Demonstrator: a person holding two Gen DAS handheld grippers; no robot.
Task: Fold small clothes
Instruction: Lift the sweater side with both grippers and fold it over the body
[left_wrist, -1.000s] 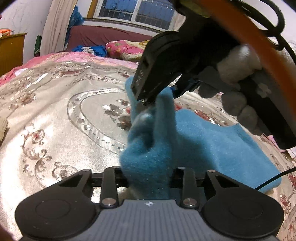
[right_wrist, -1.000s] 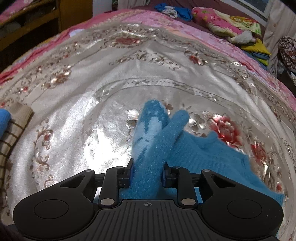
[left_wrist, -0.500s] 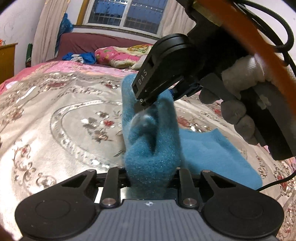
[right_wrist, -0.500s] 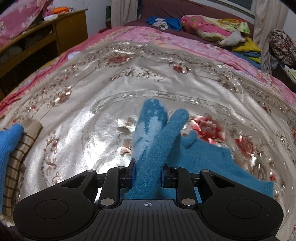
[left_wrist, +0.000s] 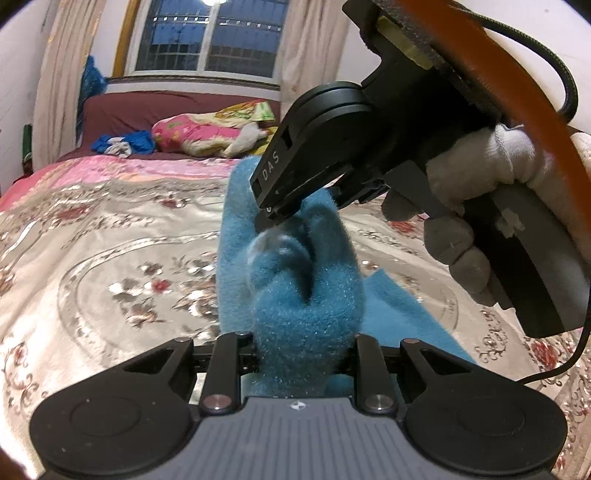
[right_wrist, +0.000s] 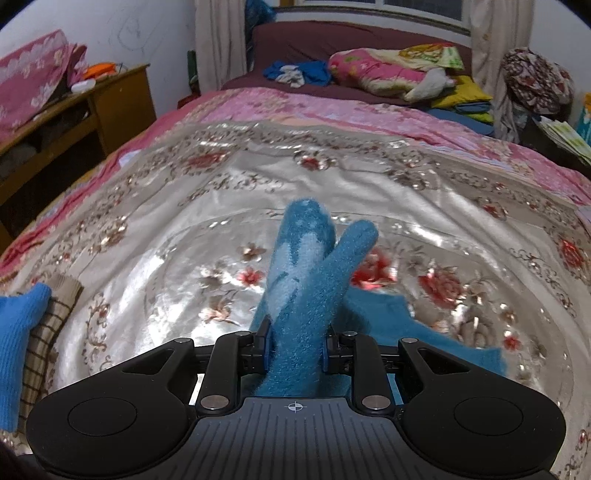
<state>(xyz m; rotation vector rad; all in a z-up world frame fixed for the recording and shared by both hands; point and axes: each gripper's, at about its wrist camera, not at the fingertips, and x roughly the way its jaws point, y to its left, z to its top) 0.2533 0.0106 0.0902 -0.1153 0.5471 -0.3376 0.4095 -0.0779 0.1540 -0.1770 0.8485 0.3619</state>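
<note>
A fuzzy blue garment (left_wrist: 303, 295) is held up above the silver floral bedspread (left_wrist: 110, 258). My left gripper (left_wrist: 301, 354) is shut on its bunched near end. My right gripper (left_wrist: 273, 218) comes in from the upper right in the left wrist view and grips the same garment higher up. In the right wrist view my right gripper (right_wrist: 295, 350) is shut on the blue garment (right_wrist: 306, 273), which sticks up in two lobes with pale patches. The rest of it trails down to the right onto the bedspread (right_wrist: 424, 332).
A blue cloth (right_wrist: 14, 350) and a brown checked cloth (right_wrist: 48, 332) lie at the bedspread's left edge. Pillows and clothes (right_wrist: 388, 70) pile at the far end of the bed. A wooden cabinet (right_wrist: 92, 107) stands to the left.
Both grippers have lifted the blue garment higher off the bedspread and tilted up, so more of the room shows. Both grips are unchanged.
</note>
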